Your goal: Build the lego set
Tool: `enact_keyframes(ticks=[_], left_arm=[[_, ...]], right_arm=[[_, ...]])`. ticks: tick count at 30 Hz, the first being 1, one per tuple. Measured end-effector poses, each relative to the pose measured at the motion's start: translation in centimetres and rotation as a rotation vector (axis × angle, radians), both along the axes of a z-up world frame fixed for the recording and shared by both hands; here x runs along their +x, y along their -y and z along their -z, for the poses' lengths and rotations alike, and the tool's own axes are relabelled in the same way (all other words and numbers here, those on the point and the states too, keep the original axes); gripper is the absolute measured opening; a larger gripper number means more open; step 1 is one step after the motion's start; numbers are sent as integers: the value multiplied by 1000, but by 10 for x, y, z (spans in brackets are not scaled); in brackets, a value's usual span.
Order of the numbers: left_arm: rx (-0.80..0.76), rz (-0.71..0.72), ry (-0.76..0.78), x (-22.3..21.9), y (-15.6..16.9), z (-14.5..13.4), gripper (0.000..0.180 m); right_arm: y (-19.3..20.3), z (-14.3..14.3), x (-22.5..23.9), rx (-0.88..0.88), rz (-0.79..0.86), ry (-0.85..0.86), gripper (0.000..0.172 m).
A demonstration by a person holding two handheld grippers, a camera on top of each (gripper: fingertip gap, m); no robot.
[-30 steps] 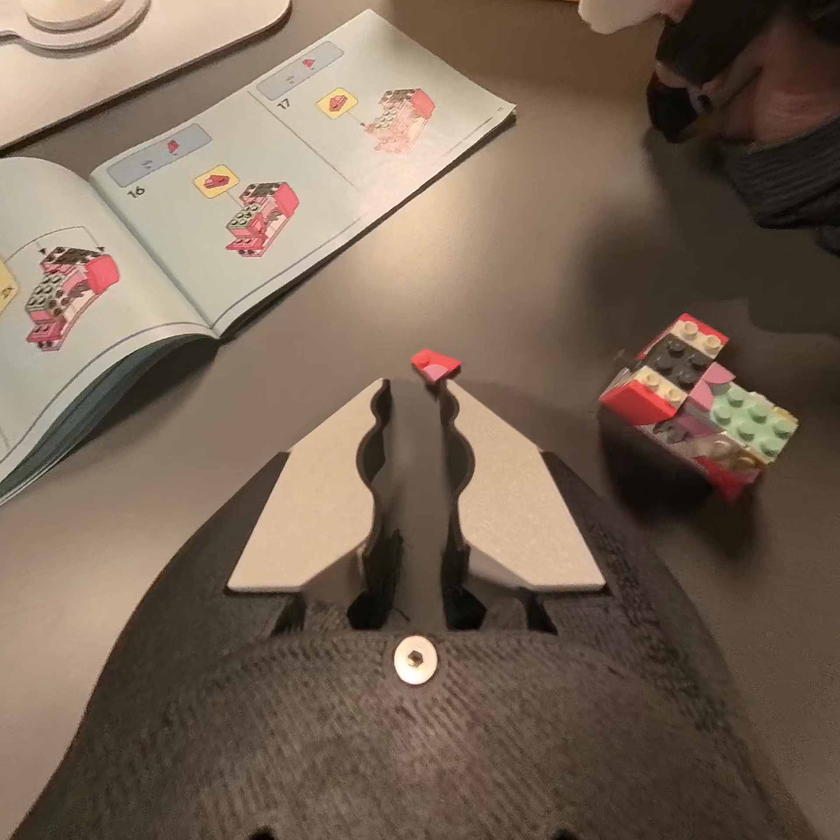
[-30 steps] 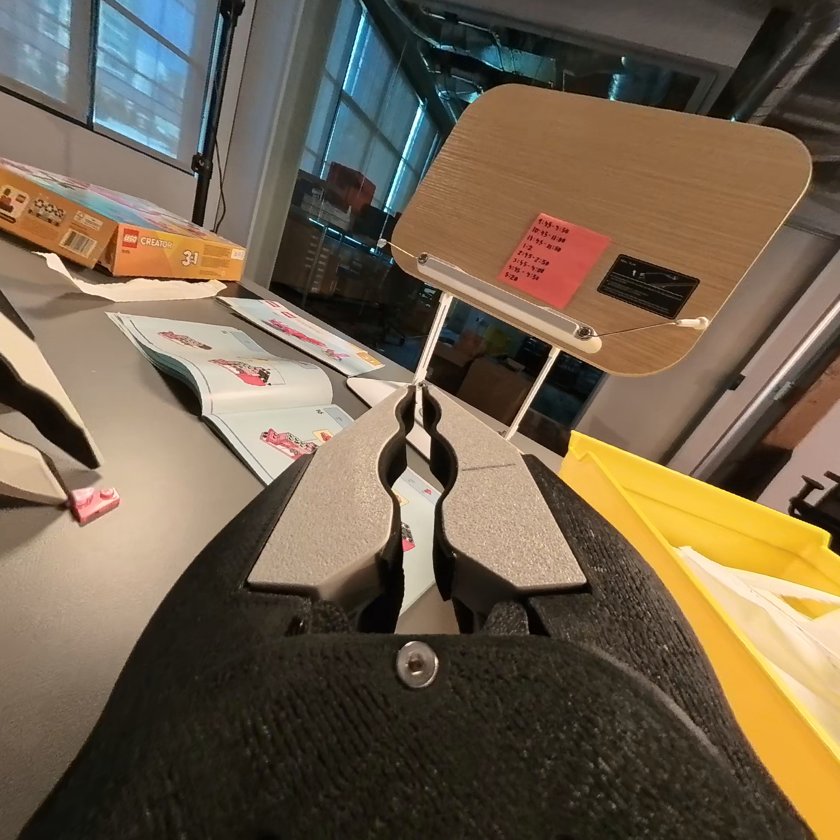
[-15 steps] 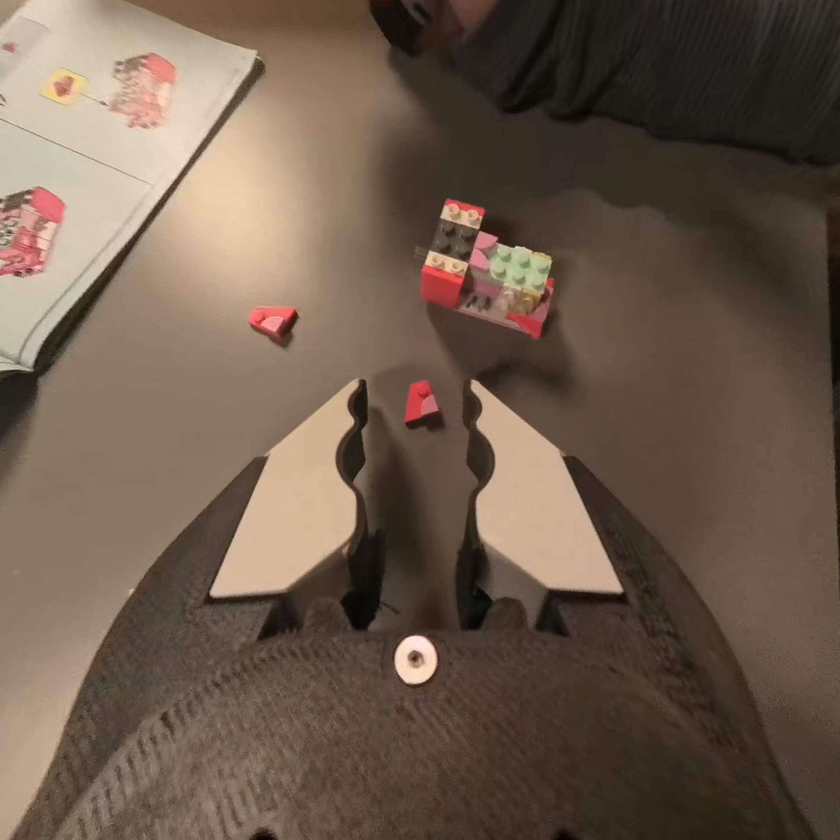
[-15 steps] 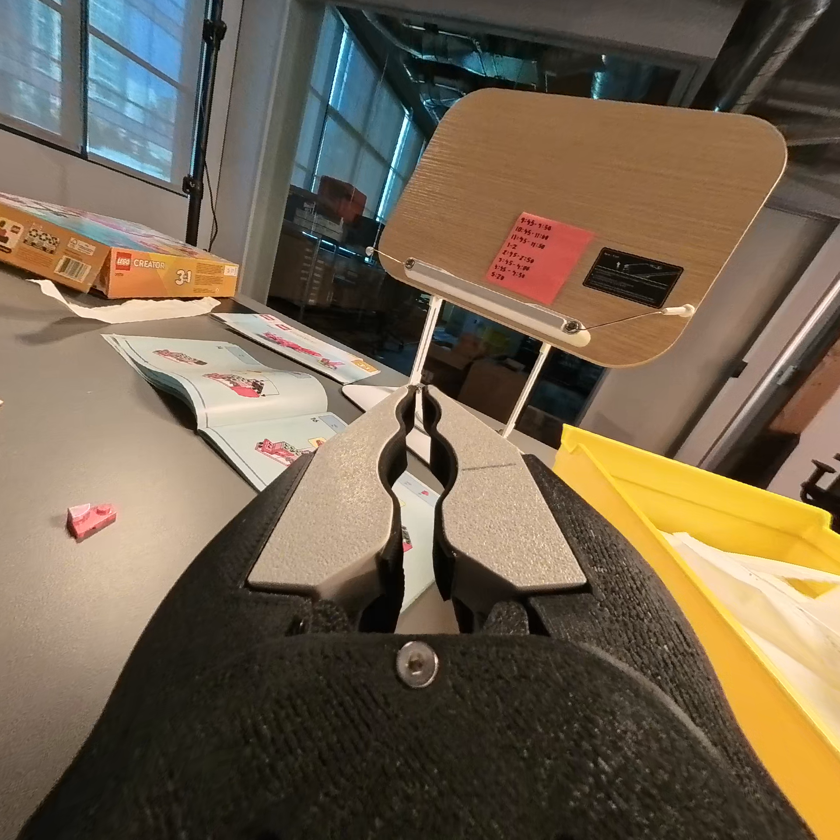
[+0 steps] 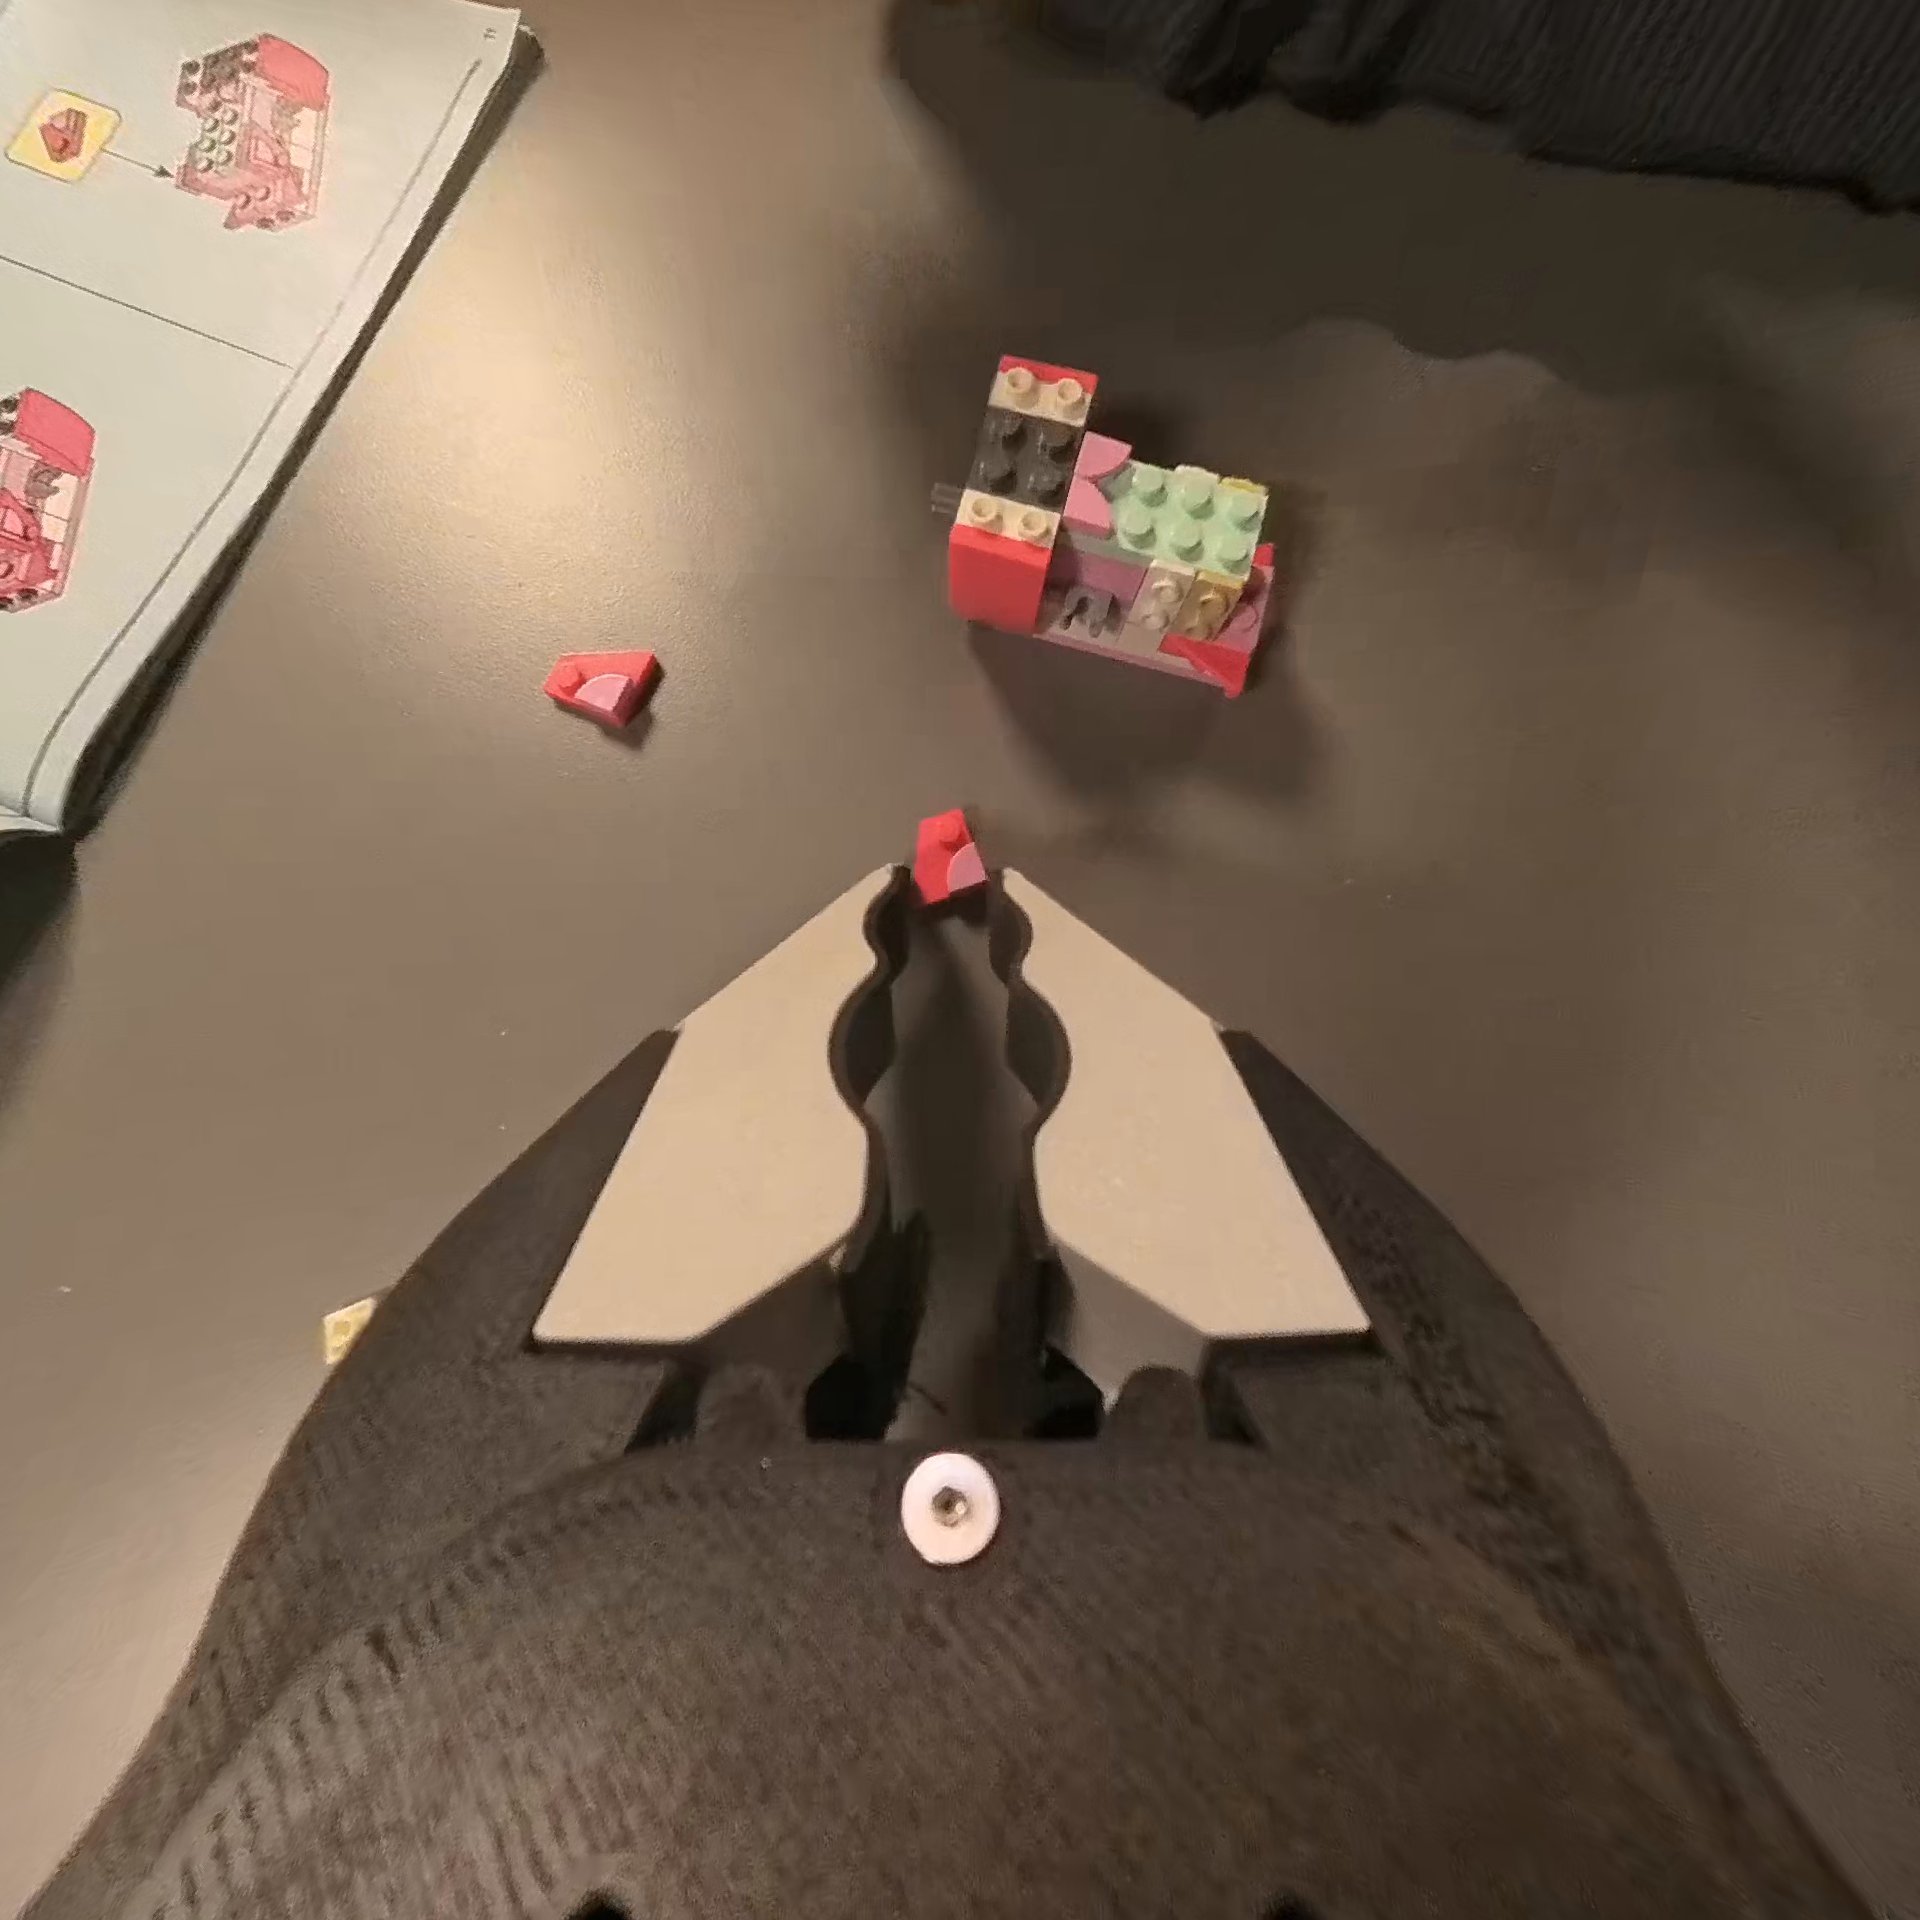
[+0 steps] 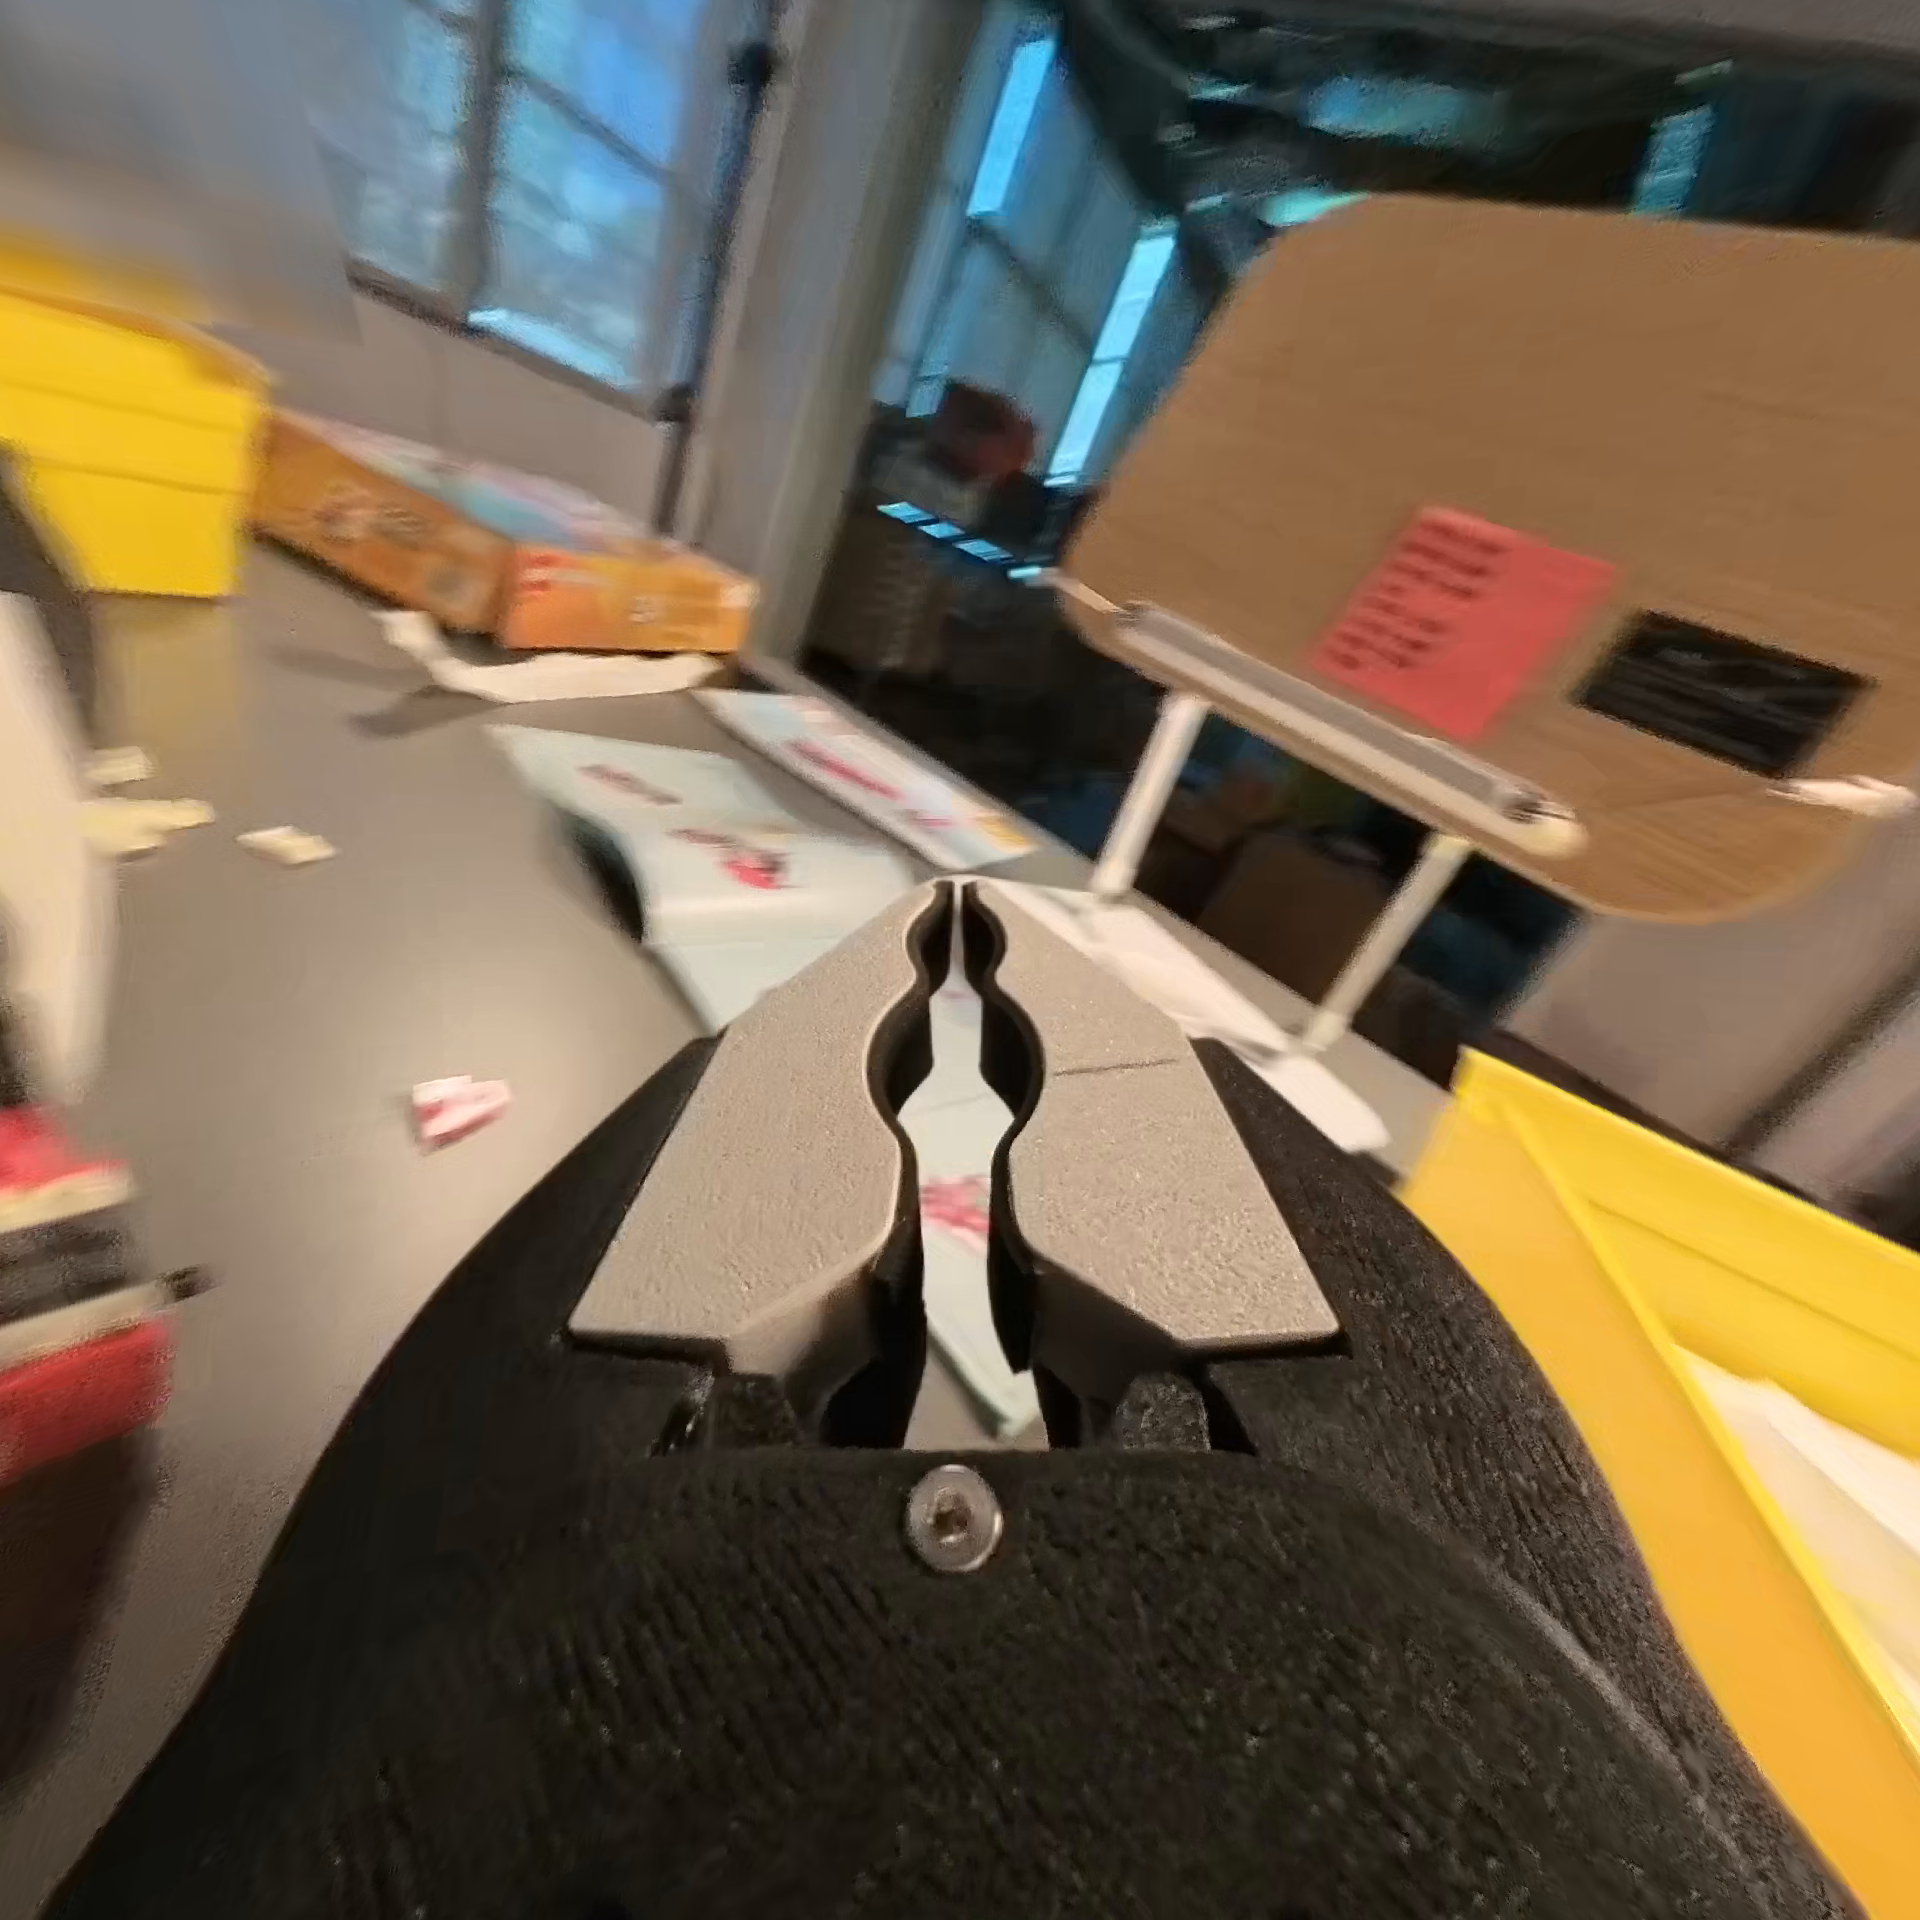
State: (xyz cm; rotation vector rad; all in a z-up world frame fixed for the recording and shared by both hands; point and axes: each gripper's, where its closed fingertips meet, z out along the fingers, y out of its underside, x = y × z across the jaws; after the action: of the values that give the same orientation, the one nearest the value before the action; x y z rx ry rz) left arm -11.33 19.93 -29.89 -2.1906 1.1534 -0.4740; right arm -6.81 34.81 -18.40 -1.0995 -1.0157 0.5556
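Note:
In the left wrist view my left gripper (image 5: 948, 883) is shut on a small red wedge piece with a pink quarter-round tile (image 5: 948, 860), pinched at the very fingertips just above the dark table (image 5: 1558, 935). A second red wedge piece of the same kind (image 5: 603, 686) lies to its left. A small brick model in red, black, tan, pink and mint green (image 5: 1117, 530) stands ahead and to the right. My right gripper (image 6: 958, 896) is shut with nothing between its fingertips, held above the table. Its view is blurred by motion.
An open instruction booklet (image 5: 208, 312) lies at the left and also shows in the right wrist view (image 6: 727, 831). A person's dark sleeve (image 5: 1558, 73) is at the top. A wooden book stand (image 6: 1507, 520), two yellow bins (image 6: 1662, 1351) (image 6: 114, 447) and an orange box (image 6: 499, 561) stand around. The tips of one gripper are about 20 cm away from the tips of the other.
My left gripper left the first red piece on the table, moved right, opened around a second red piece and closed on it. My right gripper stayed shut and swung, so its view is blurred.

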Motion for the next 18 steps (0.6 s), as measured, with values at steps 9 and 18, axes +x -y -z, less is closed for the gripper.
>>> enact_keyframes(ticks=[9,18], left_arm=[[282,20,123,9,-12,-51,13],[315,149,305,29,8,-78,13]], right_arm=[[128,36,-26,-136,-660,403,13],[157,30,-22,-241,-821,397,8]])
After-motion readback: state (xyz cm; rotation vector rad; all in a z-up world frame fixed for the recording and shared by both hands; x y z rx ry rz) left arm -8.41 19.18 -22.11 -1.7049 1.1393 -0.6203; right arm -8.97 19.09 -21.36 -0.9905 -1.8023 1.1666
